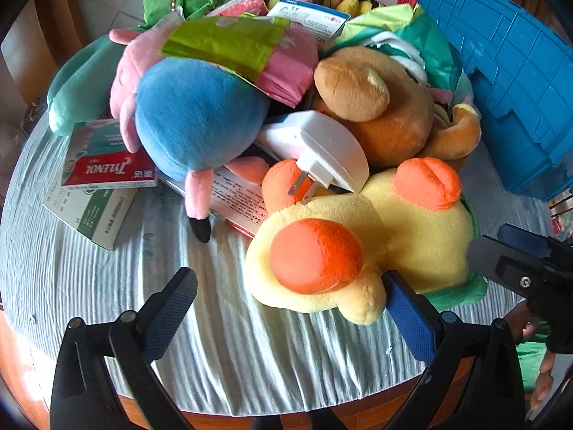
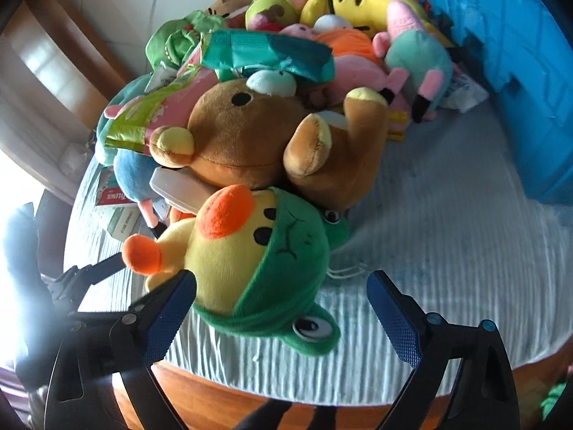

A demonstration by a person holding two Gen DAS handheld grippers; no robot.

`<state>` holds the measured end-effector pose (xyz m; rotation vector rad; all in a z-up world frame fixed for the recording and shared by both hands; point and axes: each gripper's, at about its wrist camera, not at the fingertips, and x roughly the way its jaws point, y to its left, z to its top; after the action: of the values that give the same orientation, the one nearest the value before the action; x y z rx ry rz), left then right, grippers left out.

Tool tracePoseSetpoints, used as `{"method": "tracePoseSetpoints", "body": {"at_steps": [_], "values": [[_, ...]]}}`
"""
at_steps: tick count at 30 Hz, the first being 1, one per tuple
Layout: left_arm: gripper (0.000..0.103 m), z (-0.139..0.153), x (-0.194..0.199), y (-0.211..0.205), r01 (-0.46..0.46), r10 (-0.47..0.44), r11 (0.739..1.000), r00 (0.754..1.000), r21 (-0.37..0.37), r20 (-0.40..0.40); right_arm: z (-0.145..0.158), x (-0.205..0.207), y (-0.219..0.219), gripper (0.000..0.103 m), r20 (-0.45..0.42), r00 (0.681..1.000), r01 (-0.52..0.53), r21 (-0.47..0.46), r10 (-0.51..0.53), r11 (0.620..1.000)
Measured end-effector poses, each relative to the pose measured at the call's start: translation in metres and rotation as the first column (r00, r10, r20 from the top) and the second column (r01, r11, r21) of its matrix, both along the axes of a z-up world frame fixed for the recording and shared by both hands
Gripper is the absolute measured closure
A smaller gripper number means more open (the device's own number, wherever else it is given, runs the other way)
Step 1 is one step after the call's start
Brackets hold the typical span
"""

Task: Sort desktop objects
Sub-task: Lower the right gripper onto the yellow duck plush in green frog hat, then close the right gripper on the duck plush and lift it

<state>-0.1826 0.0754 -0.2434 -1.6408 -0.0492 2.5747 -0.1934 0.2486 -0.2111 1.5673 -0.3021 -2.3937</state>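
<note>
Yellow duck plush (image 2: 229, 265) with orange beak and green frog hood lies at the near edge of the pile, on the ribbed pale cloth (image 2: 447, 251) over the round table — closest thing to both claws, so likely the next pick. In the left view the same duck (image 1: 358, 251) shows its belly and orange feet.

Right gripper (image 2: 283, 308) is open wide, jaws spread either side of the duck's hooded head; its left finger (image 2: 168, 319) sits just against the yellow body, the right one is apart from the toy over bare cloth. Nothing held yet.

Left gripper (image 1: 290, 308) is also open, empty; its right finger (image 1: 408, 319) touches or nearly touches the duck's lower edge, the left one is over bare cloth.

To do this well — centre the right claw on the head before closing, since now the toy is off to one side of the gap. Squeeze on the round stuffed head, not the loose hood rim or frog eye, which would probably slip. Lift straight up and slow: the white plug adapter (image 1: 322, 150) rests on the duck and against the brown bear (image 2: 250, 136), and may tumble off. The blue-bodied pink plush (image 1: 193, 129) and medicine boxes (image 1: 107, 165) beside it are clear of the grip.

Blue crate (image 1: 512, 82) stands at the right, likely the drop spot, though I can't tell which bin takes toys.
</note>
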Motion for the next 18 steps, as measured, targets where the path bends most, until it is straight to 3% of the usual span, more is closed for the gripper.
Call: {"method": "tracePoseSetpoints", "body": {"at_steps": [3, 16, 17, 18], "values": [[0.000, -0.004, -0.002, 0.003, -0.001, 0.001, 1.000, 1.000, -0.001, -0.004, -0.011, -0.008, -0.004, 0.000, 0.024, 1.000, -0.008, -0.013, 0.008, 1.000], [0.001, -0.027, -0.011, 0.004, 0.038, -0.038, 0.998, 0.999, 0.046, -0.015, -0.058, -0.032, -0.018, 0.000, 0.105, 0.994, -0.009, -0.130, 0.023, 0.991], [0.004, -0.026, -0.011, 0.003, 0.046, -0.045, 0.997, 0.999, 0.065, -0.017, -0.058, -0.032, -0.019, 0.001, 0.098, 0.995, -0.011, -0.129, 0.024, 0.992], [0.019, -0.023, -0.008, 0.004, 0.060, -0.058, 0.995, 0.998, 0.084, -0.023, -0.054, -0.030, -0.021, 0.003, 0.085, 0.996, -0.017, -0.120, 0.028, 0.993]]}}
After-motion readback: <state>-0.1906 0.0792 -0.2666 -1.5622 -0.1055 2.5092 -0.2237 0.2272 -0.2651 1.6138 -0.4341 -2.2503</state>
